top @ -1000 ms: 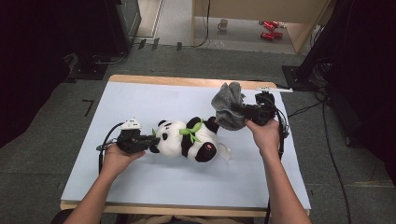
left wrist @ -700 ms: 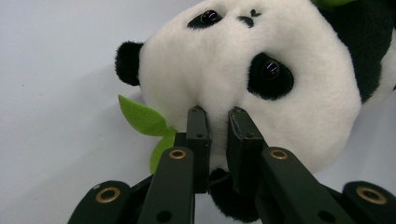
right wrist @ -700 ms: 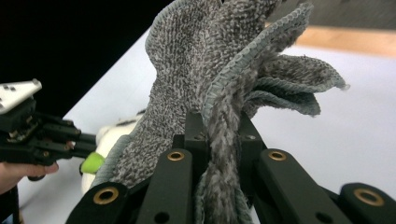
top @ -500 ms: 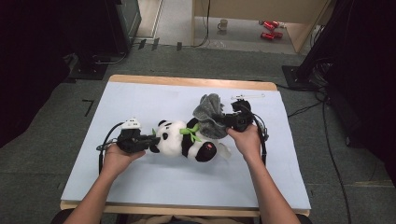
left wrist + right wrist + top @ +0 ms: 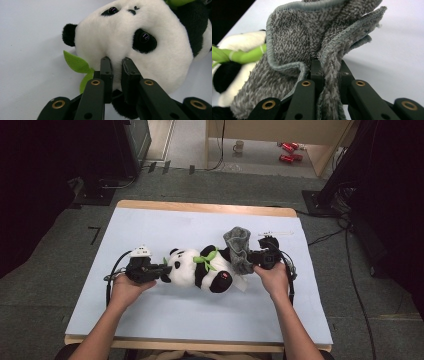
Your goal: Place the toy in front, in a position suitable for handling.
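Down onto the black-and-white plush panda [image 5: 200,269], lying mid-table, comes the grey terry cloth [image 5: 239,249], clenched in the right gripper [image 5: 256,257]. Left gripper [image 5: 161,271] pinches its head; a weak pinch could let it slide.

Grey cloth [image 5: 239,251] hides panda toy [image 5: 197,268] feet.

I am finding no readable text, label, brand, number or sign anywhere in these views. The red cans [image 5: 287,152] on the floor beyond the worktop are showing up too small for me to make out any print.
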The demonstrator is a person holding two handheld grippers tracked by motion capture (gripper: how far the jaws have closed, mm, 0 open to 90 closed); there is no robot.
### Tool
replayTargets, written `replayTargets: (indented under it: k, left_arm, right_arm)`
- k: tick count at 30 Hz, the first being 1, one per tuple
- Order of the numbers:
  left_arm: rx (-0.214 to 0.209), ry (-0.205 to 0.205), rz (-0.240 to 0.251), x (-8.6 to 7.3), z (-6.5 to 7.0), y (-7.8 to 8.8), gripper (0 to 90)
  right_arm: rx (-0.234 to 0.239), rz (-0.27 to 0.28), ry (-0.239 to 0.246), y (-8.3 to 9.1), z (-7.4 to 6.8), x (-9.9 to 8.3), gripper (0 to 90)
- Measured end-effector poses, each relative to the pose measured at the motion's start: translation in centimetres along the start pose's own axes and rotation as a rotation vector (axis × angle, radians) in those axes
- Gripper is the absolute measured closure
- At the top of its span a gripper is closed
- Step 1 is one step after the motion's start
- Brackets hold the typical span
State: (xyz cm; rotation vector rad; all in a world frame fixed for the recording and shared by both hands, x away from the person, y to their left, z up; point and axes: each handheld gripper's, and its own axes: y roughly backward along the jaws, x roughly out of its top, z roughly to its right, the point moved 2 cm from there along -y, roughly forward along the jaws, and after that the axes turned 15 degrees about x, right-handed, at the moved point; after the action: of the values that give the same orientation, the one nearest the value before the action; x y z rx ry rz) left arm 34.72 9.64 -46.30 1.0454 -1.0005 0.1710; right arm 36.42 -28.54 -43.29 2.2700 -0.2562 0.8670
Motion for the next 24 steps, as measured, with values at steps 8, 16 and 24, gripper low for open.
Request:
replayTargets:
  k: [8, 16, 24]
  left_arm:
    - [-0.027, 0.058, -0.009, 0.4, -0.6, 0.0, 83.0]
    - [-0.024, 0.118, 0.004, 1.2, -1.0, -0.3, 84.5]
    - [-0.023, 0.142, 0.005, 1.6, -1.2, -0.7, 84.8]
  right_arm:
    - [-0.051, -0.035, -0.044, 1.3, 1.9, -1.2, 80.8]
    - [-0.016, 0.066, -0.04, 5.1, 0.4, -0.2, 80.8]
    - [0.051, 0.091, 0.055, 6.3, -4.4, 1.9, 80.8]
